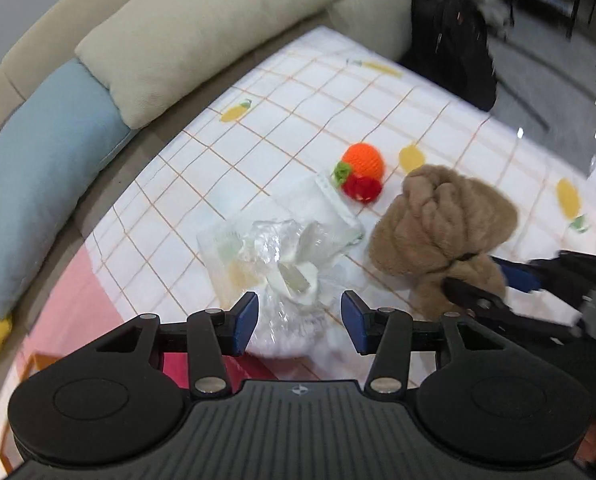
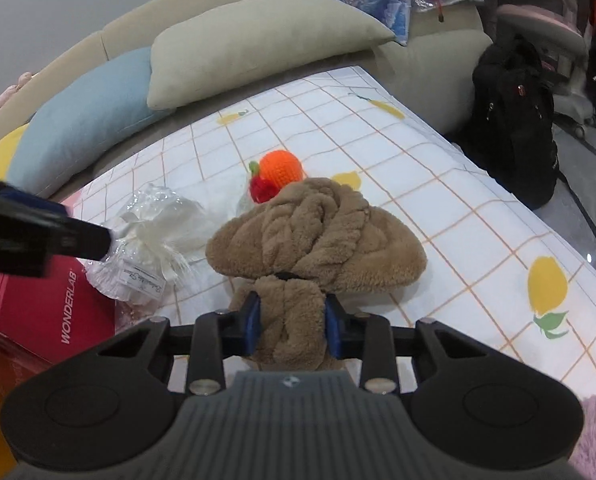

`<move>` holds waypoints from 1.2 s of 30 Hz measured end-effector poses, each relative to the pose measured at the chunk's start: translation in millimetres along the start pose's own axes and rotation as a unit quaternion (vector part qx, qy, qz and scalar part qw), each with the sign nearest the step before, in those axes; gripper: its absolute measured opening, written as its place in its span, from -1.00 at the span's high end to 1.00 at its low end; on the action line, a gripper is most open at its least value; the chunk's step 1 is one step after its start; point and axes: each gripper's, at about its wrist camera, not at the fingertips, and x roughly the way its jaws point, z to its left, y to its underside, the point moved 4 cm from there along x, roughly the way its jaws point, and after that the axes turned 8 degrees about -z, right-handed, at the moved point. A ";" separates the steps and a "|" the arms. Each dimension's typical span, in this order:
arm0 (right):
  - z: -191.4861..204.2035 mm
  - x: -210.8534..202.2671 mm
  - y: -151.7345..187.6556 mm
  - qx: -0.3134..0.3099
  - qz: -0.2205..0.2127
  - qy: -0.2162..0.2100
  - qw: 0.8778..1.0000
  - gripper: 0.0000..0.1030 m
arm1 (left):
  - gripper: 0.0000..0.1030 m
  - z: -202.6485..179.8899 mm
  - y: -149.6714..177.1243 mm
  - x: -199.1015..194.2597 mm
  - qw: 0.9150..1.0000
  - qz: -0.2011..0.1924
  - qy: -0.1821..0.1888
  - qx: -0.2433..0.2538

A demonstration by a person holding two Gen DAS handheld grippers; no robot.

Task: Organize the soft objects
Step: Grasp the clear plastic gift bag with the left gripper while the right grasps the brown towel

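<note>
- Right gripper [image 2: 293, 320]: fingers clamped on lower tail of brown plush twisted scarf [image 2: 314, 228]; rest of plush resting on lemon-print checked sheet [image 2: 438, 184].
- Left gripper [image 1: 299, 318]: fingers spread wide, gripping nothing, straddling clear cellophane-wrapped white bundle [image 1: 294, 264]; contact unclear.
- Bundle just left of plush, next to red WONDERLAB box [image 2: 54, 304].
- Crochet orange [image 1: 363, 160] with small red crochet fruit [image 1: 362, 189] touching it, just beyond plush.
- Beige pillow [image 2: 258, 40] and blue pillow [image 2: 86, 116] along sofa back.
- Black backpack [image 2: 514, 120] on floor beside sofa.
</note>
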 end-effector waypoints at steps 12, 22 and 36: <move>-4.1 5.8 0.6 0.015 0.012 -0.012 1.000 0.33 | -0.19 -7.1 2.3 60.2 0.992 0.108 -0.044 0.043; -5.4 8.8 1.0 0.020 0.015 -0.015 1.000 0.27 | -0.15 -18.7 4.1 73.1 0.986 0.121 -0.078 0.079; -6.1 -7.4 -0.8 0.016 -0.016 -0.023 0.999 0.36 | 0.13 -21.9 -2.7 -0.4 0.997 0.004 -0.053 0.057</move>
